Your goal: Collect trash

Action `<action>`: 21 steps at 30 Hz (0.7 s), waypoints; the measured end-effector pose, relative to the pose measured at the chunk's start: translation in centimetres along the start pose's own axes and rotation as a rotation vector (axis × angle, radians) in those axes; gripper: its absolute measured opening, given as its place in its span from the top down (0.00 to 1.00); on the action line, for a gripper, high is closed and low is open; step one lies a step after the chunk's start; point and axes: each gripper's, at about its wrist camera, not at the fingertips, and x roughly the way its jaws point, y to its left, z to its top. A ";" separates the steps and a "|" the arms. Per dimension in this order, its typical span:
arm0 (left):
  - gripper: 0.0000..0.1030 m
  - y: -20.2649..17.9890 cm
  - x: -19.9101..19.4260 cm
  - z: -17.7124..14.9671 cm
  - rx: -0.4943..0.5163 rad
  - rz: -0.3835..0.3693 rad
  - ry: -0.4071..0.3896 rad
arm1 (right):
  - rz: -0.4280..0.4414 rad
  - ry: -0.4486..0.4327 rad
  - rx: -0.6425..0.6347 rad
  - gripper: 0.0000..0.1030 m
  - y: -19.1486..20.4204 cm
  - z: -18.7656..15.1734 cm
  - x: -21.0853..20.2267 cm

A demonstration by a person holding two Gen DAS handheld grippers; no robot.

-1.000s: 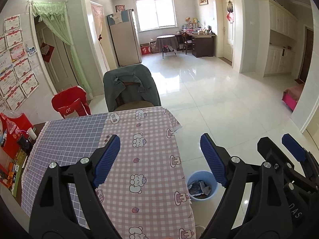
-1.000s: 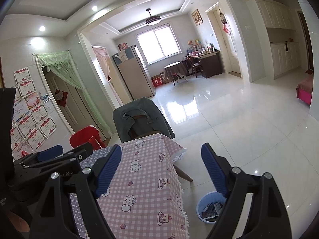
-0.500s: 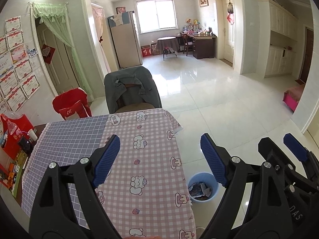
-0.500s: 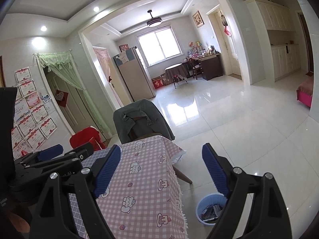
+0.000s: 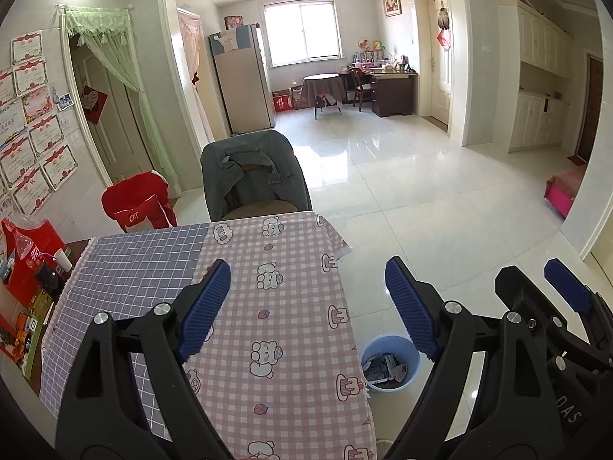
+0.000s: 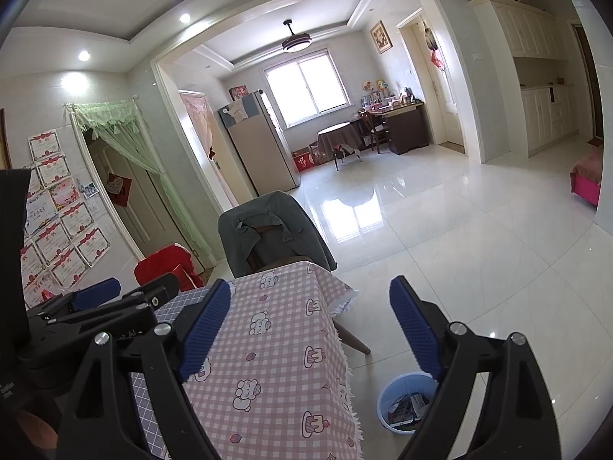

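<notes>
A light blue waste bin (image 5: pixel 390 364) stands on the floor by the table's right side, with crumpled wrappers and paper inside; the right wrist view shows the bin (image 6: pixel 402 402) too. My left gripper (image 5: pixel 306 306) hangs open above the pink checked tablecloth (image 5: pixel 276 306), nothing between its blue pads. My right gripper (image 6: pixel 310 326) is open as well, empty, over the table's right edge. It appears to the right in the left wrist view (image 5: pixel 555 299). The left gripper shows at the left of the right wrist view (image 6: pixel 99 299).
A chair (image 5: pixel 253 180) draped with a grey jacket stands at the table's far end. A second chair with a red cover (image 5: pixel 134 207) is by the wall. Red boxes and small items (image 5: pixel 30 268) sit at the table's left edge. White tiled floor (image 5: pixel 440 199) stretches to the right.
Both views have shifted very slightly; the grippers stay open and nothing was picked up or released.
</notes>
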 end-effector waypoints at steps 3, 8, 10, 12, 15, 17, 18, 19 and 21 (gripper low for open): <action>0.20 0.0 0.1 0.0 -0.003 0.002 0.001 | 0.002 0.002 -0.001 0.19 0.0 0.0 0.2; 0.20 -0.1 0.1 -0.1 -0.005 0.005 0.004 | 0.004 0.006 -0.004 0.19 0.1 0.1 0.3; 0.20 -0.1 0.1 -0.1 -0.004 0.004 0.005 | 0.004 0.005 -0.003 0.19 0.1 0.1 0.3; 0.20 -0.2 0.1 -0.1 -0.004 0.004 0.005 | 0.005 0.006 -0.003 0.19 0.1 0.1 0.4; 0.20 -0.2 0.1 -0.1 -0.004 0.004 0.006 | 0.003 0.006 -0.003 0.19 0.2 0.1 0.3; 0.20 -0.2 0.1 0.0 -0.003 0.004 0.005 | 0.004 0.006 -0.003 0.18 0.1 0.1 0.3; 0.20 -0.2 0.2 0.0 -0.002 0.004 0.005 | 0.004 0.006 -0.002 0.18 0.1 0.1 0.3; 0.20 -0.2 0.2 0.0 -0.002 0.004 0.005 | 0.004 0.006 -0.002 0.18 0.1 0.1 0.4; 0.20 -0.1 0.3 0.0 -0.003 0.003 0.007 | 0.003 0.006 -0.003 0.18 0.2 0.1 0.3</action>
